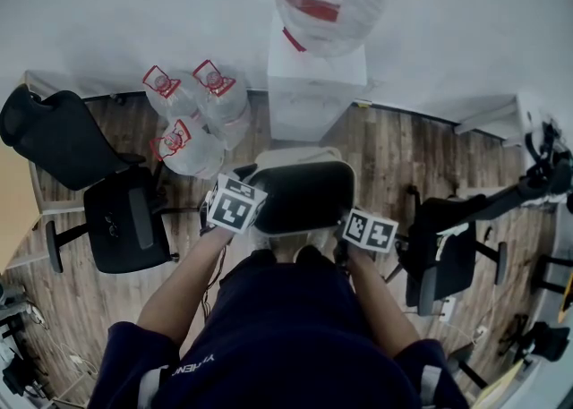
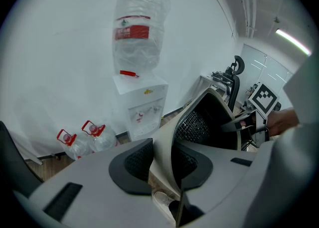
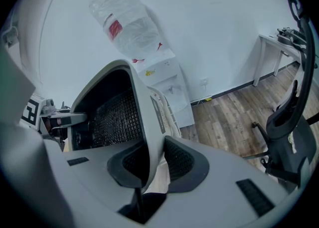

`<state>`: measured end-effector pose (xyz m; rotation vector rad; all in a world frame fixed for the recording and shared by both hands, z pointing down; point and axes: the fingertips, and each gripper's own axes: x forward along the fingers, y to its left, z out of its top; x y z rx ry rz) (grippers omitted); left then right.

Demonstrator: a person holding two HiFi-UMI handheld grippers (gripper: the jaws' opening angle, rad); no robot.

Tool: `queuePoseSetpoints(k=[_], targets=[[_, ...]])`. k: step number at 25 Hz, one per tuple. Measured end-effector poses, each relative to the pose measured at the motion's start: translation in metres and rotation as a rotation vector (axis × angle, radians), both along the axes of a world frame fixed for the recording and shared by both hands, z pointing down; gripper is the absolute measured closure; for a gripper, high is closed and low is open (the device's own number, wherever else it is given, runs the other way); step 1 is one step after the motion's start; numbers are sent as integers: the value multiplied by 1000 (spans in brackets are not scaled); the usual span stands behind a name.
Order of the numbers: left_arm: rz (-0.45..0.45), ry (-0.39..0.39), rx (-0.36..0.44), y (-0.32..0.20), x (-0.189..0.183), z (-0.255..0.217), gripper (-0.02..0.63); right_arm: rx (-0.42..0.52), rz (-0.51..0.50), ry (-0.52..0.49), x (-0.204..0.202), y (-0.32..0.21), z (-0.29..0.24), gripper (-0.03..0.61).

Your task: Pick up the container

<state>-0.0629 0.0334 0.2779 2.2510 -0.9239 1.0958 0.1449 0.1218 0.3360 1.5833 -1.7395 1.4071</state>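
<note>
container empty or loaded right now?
Empty, as far as visible: the head view looks down into the container and shows only a dark interior, and the right gripper view shows its bare mesh wall.

Office. White floor-standing water dispenser point(image 1: 315, 85) at the wall; clear red-capped spare water bottles point(image 1: 192, 121) just left of it; black swivel chairs point(image 1: 125, 219) on either side.

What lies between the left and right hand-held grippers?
The container, its side walls clamped by the left hand-held gripper and right hand-held gripper; the head view shows it spanning the stretch between them.
</note>
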Motion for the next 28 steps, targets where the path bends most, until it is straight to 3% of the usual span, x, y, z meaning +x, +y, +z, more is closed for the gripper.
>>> queuePoseSetpoints(k=[28], targets=[[-20, 17, -12, -7, 2, 4, 508, -8, -13, 8, 4, -11, 4, 497]])
